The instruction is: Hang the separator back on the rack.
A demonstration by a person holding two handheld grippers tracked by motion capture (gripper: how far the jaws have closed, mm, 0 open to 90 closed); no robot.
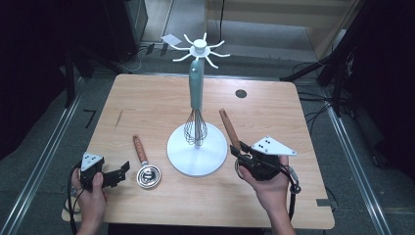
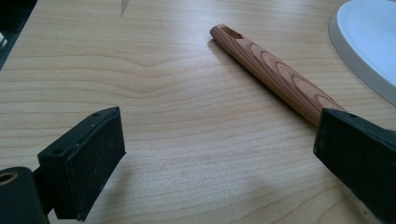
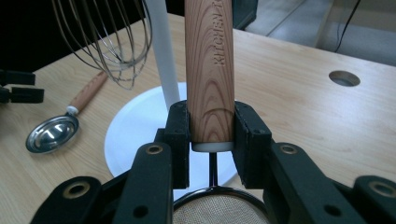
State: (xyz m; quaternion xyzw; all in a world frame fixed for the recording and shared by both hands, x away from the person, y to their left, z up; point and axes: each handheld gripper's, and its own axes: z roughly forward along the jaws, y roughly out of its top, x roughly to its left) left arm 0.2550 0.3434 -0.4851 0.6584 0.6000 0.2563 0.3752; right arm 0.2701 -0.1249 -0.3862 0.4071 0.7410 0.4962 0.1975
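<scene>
Wooden table, grey floor, dark surroundings

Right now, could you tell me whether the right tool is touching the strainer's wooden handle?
Touching: in the right gripper view the right tool has both pads pressed against the strainer's wooden handle.

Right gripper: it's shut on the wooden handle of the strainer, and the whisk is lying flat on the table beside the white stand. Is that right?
Not quite. The right gripper is shut on the strainer handle, but the whisk is not lying flat: it hangs upright from a hook of the white stand, wire loops down, above its base. The high view shows this.
</scene>
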